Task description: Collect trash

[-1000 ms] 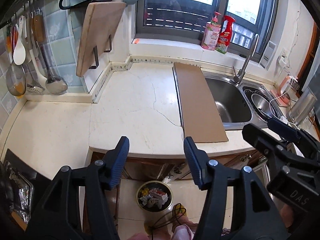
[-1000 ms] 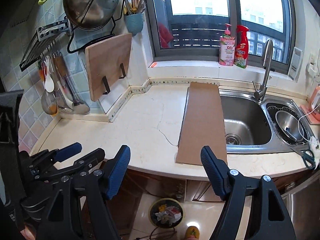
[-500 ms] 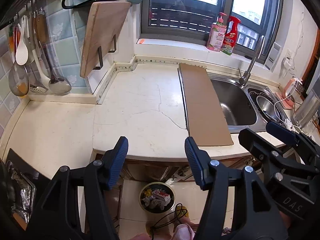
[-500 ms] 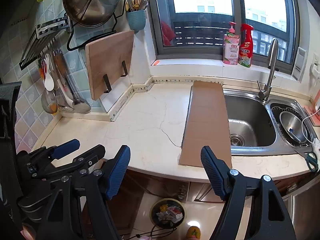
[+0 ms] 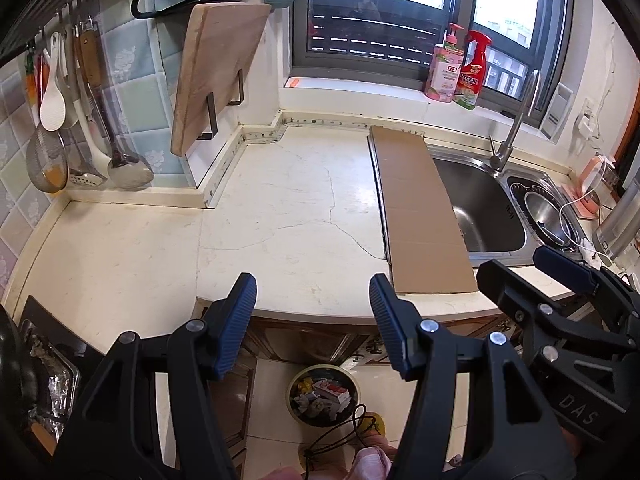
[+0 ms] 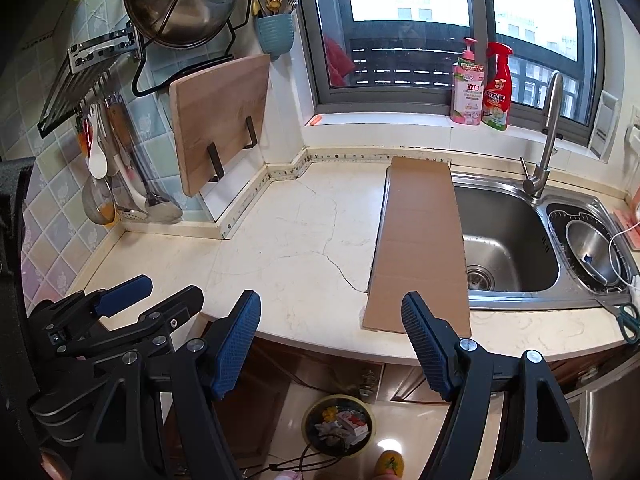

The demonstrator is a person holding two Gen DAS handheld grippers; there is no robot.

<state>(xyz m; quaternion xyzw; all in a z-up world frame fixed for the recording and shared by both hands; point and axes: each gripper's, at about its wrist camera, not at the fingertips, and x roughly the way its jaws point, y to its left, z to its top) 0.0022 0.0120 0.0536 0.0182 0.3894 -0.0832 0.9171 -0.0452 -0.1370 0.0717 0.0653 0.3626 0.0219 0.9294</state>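
The left gripper is matte black plastic, its two fingers faced with ribbed blue pads and pinned by silver round-headed screws. The right gripper is built the same, with dimpled blue pads; its body bears the pale letters "DAS". Pink fabric shows at the bottom edge.

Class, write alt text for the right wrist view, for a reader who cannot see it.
An open right claw hovers at a counter's edge, near a cardboard strip lying partly over the sink. The open left claw is alongside; a full trash bin stands on the floor below.
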